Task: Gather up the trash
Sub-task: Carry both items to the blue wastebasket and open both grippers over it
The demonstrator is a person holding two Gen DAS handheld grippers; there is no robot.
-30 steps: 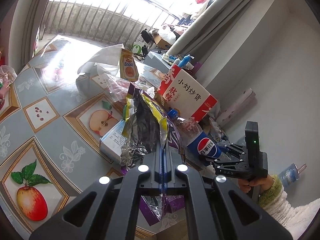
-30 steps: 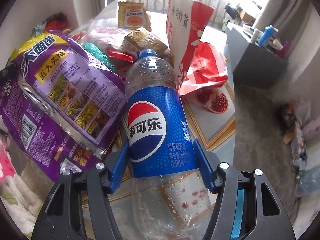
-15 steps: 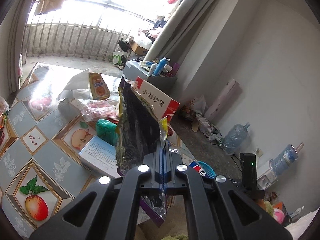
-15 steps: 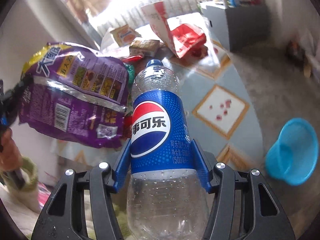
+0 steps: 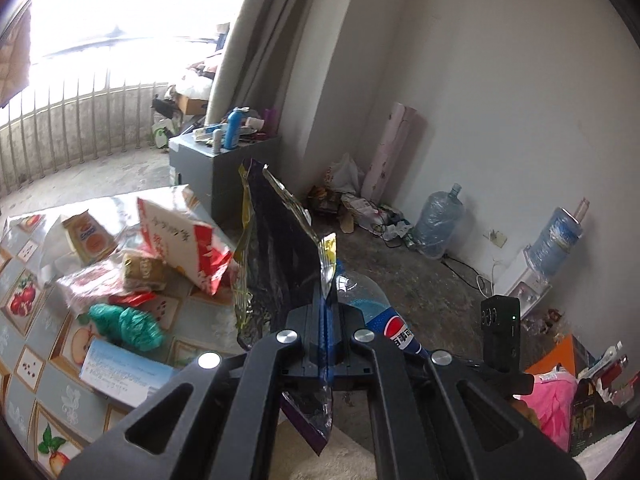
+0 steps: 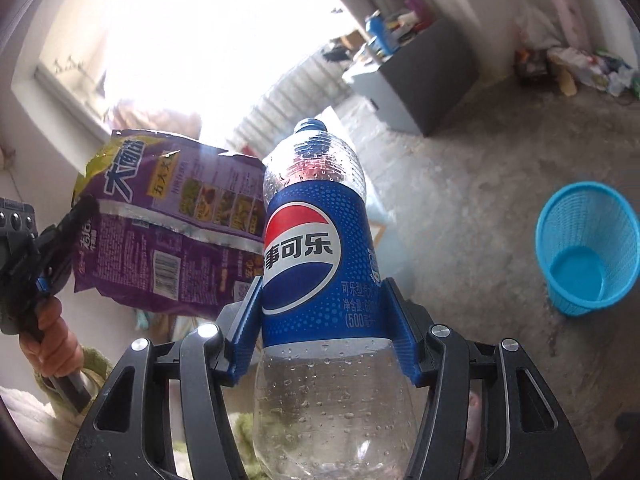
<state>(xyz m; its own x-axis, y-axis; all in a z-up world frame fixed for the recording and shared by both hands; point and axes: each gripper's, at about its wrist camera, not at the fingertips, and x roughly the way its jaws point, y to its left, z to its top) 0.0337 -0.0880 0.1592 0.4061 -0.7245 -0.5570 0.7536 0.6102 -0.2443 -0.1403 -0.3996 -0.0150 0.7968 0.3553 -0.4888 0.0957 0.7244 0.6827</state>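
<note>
My left gripper (image 5: 325, 344) is shut on a purple snack bag (image 5: 280, 240), held edge-on in the air past the table's edge. The bag (image 6: 168, 232) and the left gripper (image 6: 60, 248) also show in the right wrist view at the left. My right gripper (image 6: 320, 320) is shut on an empty Pepsi bottle (image 6: 316, 248) with a blue label, held upright above the floor. The bottle (image 5: 384, 320) also shows in the left wrist view. A blue mesh waste basket (image 6: 588, 248) stands empty on the floor at the right.
The table with fruit-patterned cloth (image 5: 24, 376) holds more litter: a red-white carton (image 5: 180, 244), a green bag (image 5: 128, 324), a blue-white box (image 5: 120, 372), snack packets (image 5: 88, 236). A grey cabinet (image 5: 224, 176), water jugs (image 5: 438, 220) and floor clutter line the wall.
Both grippers have lifted their loads off the table and swung right, away from it. The blue basket has come further into the right wrist view.
</note>
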